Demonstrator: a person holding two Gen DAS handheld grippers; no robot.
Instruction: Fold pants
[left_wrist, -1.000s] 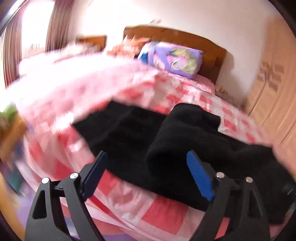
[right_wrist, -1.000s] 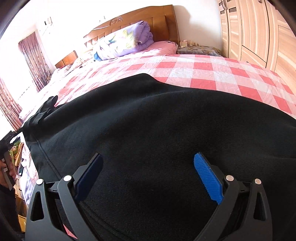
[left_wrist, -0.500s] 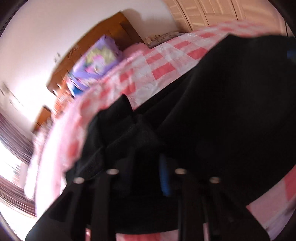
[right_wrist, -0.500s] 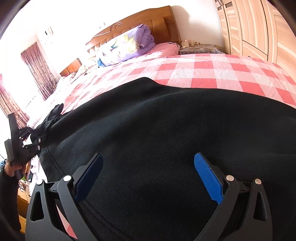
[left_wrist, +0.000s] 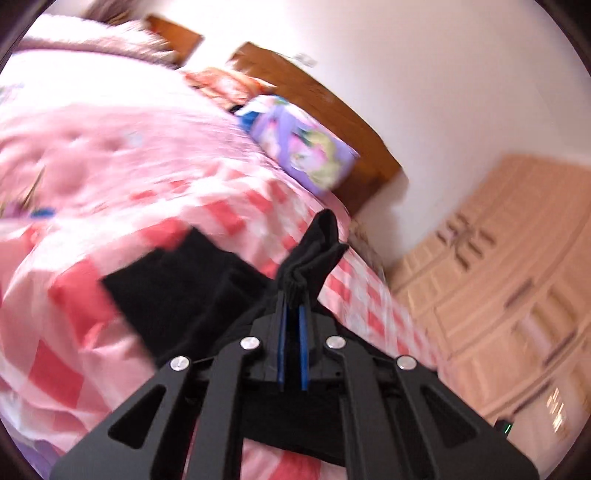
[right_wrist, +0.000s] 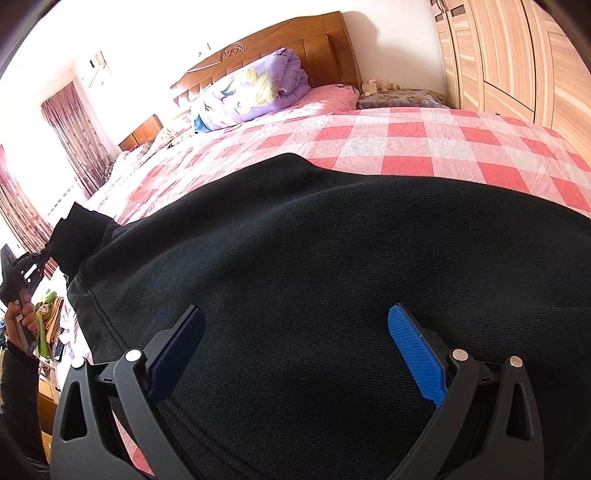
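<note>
Black pants (right_wrist: 314, 266) lie spread across the pink checked bed (right_wrist: 406, 129). My left gripper (left_wrist: 293, 306) is shut on a bunched cuff end of the pants (left_wrist: 314, 254) and holds it lifted above the bed; the rest of that leg (left_wrist: 177, 288) trails on the bedspread. In the right wrist view the left gripper (right_wrist: 46, 258) shows at the far left, pinching the same cuff (right_wrist: 75, 236). My right gripper (right_wrist: 295, 321) is open and empty, its blue pads (right_wrist: 417, 354) hovering just over the wide part of the pants.
A purple folded quilt (right_wrist: 251, 92) lies by the wooden headboard (right_wrist: 280, 44). A wooden wardrobe (right_wrist: 517, 55) stands along the right side. Curtains (right_wrist: 74, 136) and a cluttered stand (right_wrist: 48, 325) are at the left beyond the bed edge.
My left gripper went from open to shut on the pants cuff and has lifted it off the bed. The right gripper has stayed open over the pants.
</note>
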